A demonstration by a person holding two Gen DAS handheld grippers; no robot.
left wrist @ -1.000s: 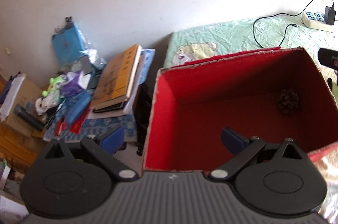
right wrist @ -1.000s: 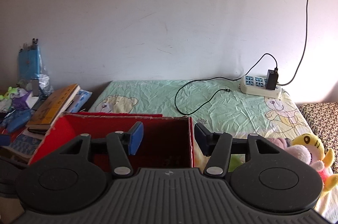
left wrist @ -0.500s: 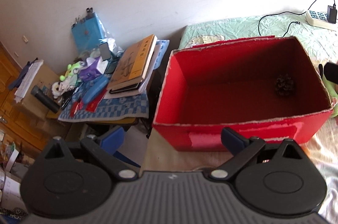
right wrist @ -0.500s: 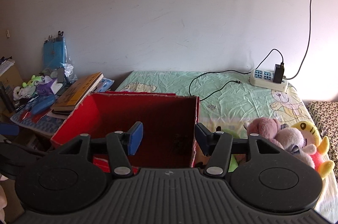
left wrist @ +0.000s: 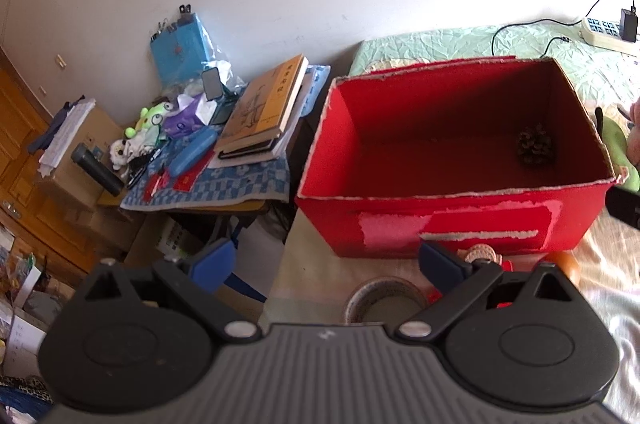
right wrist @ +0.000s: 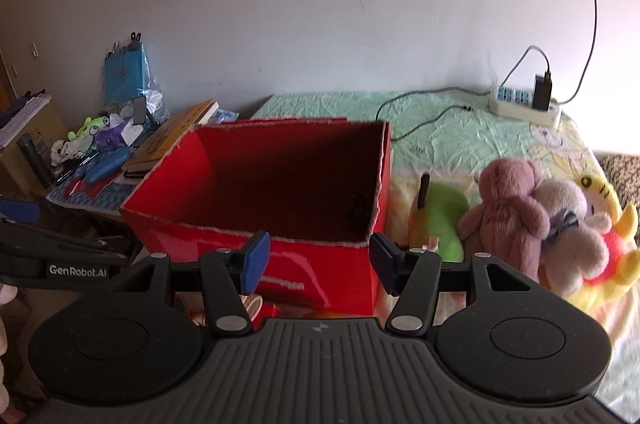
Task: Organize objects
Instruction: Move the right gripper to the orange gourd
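An open red cardboard box (left wrist: 460, 224) stands on the bed; it also shows in the right wrist view (right wrist: 320, 276). A dark pine cone (left wrist: 535, 146) lies inside at its right end. My left gripper (left wrist: 326, 260) is open and empty, in front of the box's near wall. A roll of tape (left wrist: 384, 300) and small red and orange items lie just below it. My right gripper (right wrist: 318, 262) is open and empty, above the box's near edge. A pink teddy (right wrist: 508, 208), a green plush (right wrist: 444, 212) and a yellow plush (right wrist: 600, 224) lie right of the box.
A cluttered side table (left wrist: 208, 184) with books (left wrist: 264, 104), a blue case and small toys stands left of the box. A power strip (right wrist: 524, 104) with a cable lies on the green sheet by the wall. Cardboard boxes and a wooden door are at far left.
Both grippers have pulled back from the box toward me. The left one was over the box interior; now the box's front wall and the tape roll in front are in view.
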